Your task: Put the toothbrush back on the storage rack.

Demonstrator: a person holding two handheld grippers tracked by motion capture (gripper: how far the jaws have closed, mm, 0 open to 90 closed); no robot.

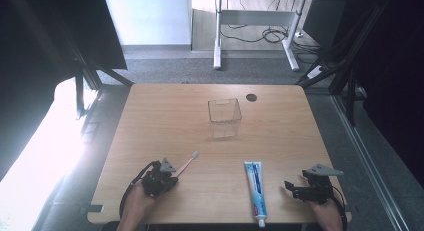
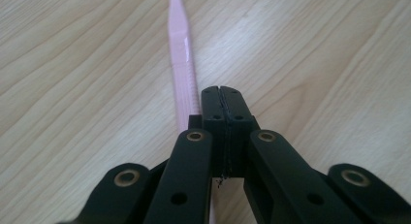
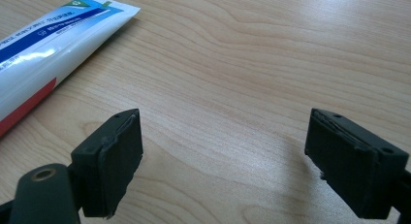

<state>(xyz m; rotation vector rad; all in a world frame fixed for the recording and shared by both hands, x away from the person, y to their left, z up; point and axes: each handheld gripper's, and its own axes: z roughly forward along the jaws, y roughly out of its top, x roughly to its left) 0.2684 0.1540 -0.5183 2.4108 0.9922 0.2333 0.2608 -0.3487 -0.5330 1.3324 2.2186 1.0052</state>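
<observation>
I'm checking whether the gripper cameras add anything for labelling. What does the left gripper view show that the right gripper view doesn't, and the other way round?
Left gripper view alone: the pink toothbrush lying along the wood, its handle running under and just beside the left gripper, whose jaws are pressed together with no gap and nothing visibly between them.

Right gripper view alone: the toothpaste tube, white with blue and red print, lying flat off to one side, and the right gripper with its jaws wide apart, empty.

Both: the light wooden table close beneath black jaws.
</observation>
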